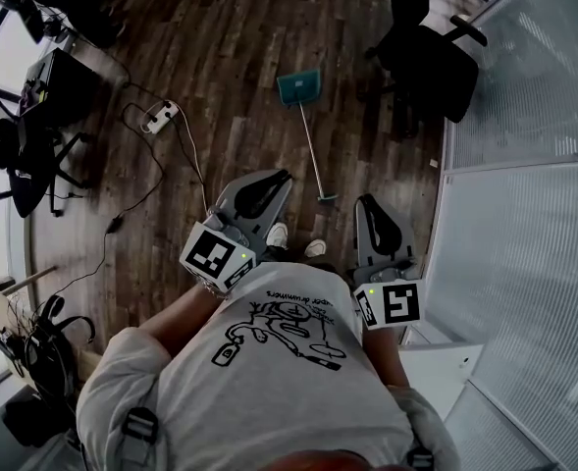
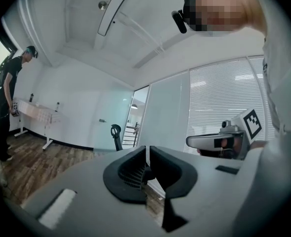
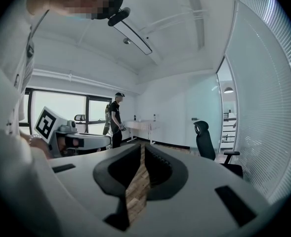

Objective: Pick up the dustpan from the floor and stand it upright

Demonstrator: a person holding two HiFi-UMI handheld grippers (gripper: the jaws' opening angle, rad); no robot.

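Lying flat on the wooden floor (image 1: 220, 37), the teal dustpan (image 1: 298, 86) sits between a white power strip (image 1: 158, 116) and a black office chair (image 1: 426, 62), its long handle (image 1: 310, 145) reaching toward the person's shoes (image 1: 277, 234). The left tongs (image 1: 281, 177) and right tongs (image 1: 366, 202) are both closed tight on nothing, held clear of it.

Bright daylight, fisheye-warped dark edges

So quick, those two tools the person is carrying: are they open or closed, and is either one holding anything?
Left tool: closed, holding nothing.
Right tool: closed, holding nothing.
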